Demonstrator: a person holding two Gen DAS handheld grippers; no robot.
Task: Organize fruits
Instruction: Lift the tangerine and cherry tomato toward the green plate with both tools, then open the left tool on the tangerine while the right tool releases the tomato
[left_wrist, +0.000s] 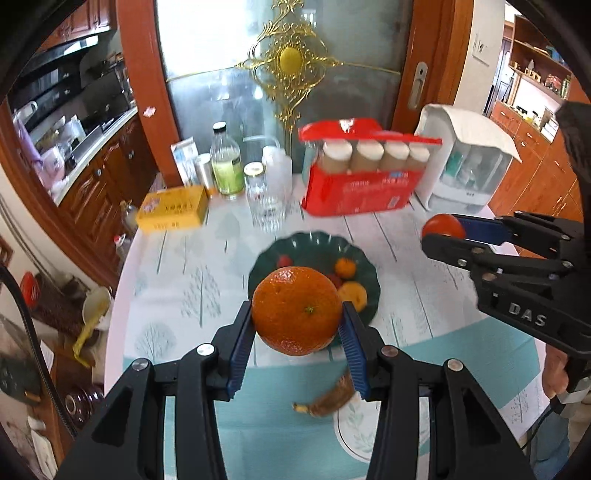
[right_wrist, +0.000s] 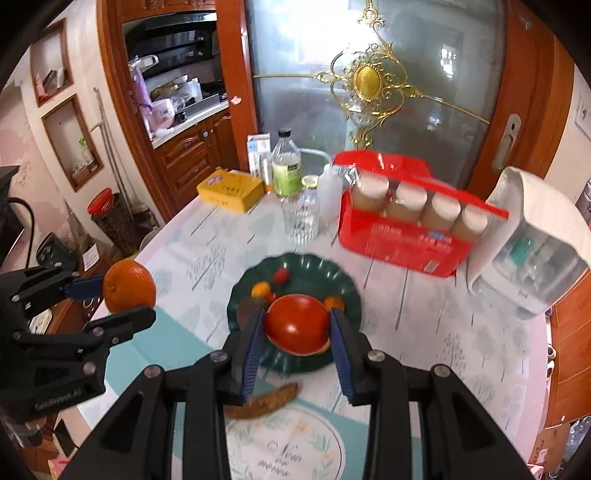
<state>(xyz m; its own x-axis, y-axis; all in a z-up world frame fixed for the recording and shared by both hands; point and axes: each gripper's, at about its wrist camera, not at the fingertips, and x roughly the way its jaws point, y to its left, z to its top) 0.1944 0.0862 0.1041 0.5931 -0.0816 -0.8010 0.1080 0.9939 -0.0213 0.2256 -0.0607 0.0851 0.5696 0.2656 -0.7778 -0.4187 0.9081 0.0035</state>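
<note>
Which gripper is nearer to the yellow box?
Left. The left gripper, holding the orange, is on the yellow box side of the table. The right gripper, holding the tomato, is above the green plate, farther away.

Your left gripper (left_wrist: 297, 325) and right gripper (right_wrist: 297, 328) are matte black, with ribbed blue finger pads (left_wrist: 242, 347) and silver screw heads; the right body reads "DAS", the left's lettering seems too blurred to read
</note>
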